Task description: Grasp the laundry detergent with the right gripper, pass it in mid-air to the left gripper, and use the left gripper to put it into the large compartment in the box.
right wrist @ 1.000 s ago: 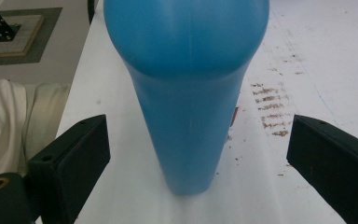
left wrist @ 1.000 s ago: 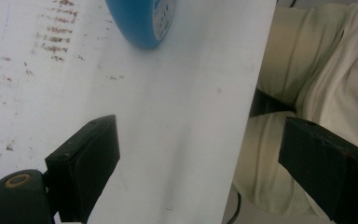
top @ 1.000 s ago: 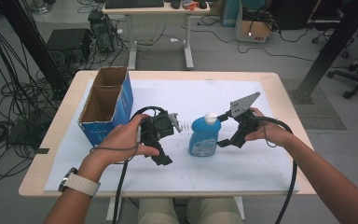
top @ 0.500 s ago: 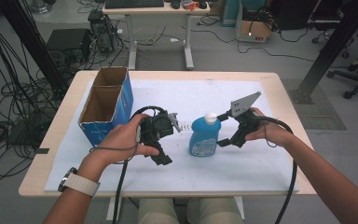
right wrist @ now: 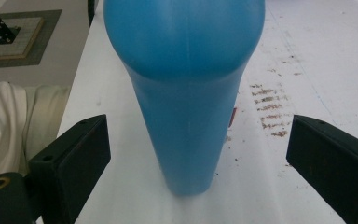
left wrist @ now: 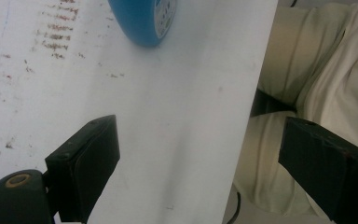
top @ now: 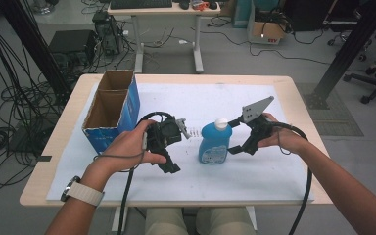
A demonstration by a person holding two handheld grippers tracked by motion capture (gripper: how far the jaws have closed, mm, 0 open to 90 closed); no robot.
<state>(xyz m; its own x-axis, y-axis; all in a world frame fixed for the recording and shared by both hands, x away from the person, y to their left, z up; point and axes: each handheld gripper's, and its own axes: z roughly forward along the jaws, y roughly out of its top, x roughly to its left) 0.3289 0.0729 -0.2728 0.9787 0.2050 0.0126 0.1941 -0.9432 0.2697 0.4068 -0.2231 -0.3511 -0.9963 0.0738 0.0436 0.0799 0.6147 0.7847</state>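
Note:
A blue bottle (top: 214,146) with a white cap stands upright on the white sheet (top: 274,166) in the middle of the table. My right gripper (top: 235,137) sits just to its right, aimed at it. In the right gripper view the bottle (right wrist: 186,93) stands ahead, on the line between the open jaws of the gripper (right wrist: 200,135), and neither pad touches it. My left gripper (top: 169,165) is held left of the bottle, pointing down toward the table's front edge. Its own view shows the gripper (left wrist: 200,140) open over bare sheet, with the bottle's base (left wrist: 144,23) at the top.
An open blue cardboard box (top: 127,105) with two compartments stands at the table's left. Cables trail from both grippers off the front edge. The person's light trousers (left wrist: 317,70) show beyond the front edge. A desk and cables lie on the floor behind.

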